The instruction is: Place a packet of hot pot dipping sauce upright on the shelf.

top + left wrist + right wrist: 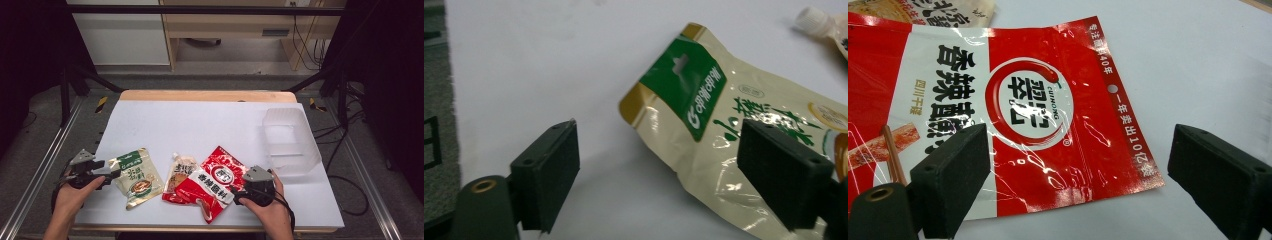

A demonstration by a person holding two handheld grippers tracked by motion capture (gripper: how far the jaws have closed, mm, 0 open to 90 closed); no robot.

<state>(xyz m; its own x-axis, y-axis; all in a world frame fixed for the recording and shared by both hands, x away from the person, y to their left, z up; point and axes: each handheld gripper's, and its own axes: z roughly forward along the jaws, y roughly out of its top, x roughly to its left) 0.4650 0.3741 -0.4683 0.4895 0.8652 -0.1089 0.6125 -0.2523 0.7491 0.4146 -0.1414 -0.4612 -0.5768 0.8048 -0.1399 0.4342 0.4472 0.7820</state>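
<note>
A smooth, matte white table top (pixel 200 125) with a pale wooden strip along its far edge carries three flat foil pouches in a row near the person's side. At the left lies a glossy cream-and-gold plastic pouch with a green header band (pixel 136 176), a small hang-hole punched through the band and its crinkled film catching the light; in the left gripper view it (pixel 724 135) lies flat on the table with one corner of the header slightly lifted. The left gripper (pixel 106 170), held in the person's left hand (pixel 75 192), points at that pouch's left edge, its two blocky black jaws spread apart and clamping nothing: one jaw hangs over bare table, the other over the pouch's printed face, and whether that one touches the film cannot be told. In the middle lies a tan spouted pouch with a white screw cap (pixel 179 176), partly tucked under a large shiny red-and-white rectangular sachet with bold dark lettering and a round red emblem (pixel 212 182). The right gripper (pixel 240 192), topped by a grey three-cornered plate and held in the right hand (pixel 267 207), sits at the sachet's right edge. In the right gripper view its jaws stand wide and released, one over the wrinkled, reflective sachet (pixel 1038 110), the other over bare table beyond the sealed end. A translucent frosted plastic bin with rounded corners (pixel 289 141) stands on the right of the table, well apart from the pouches.
</note>
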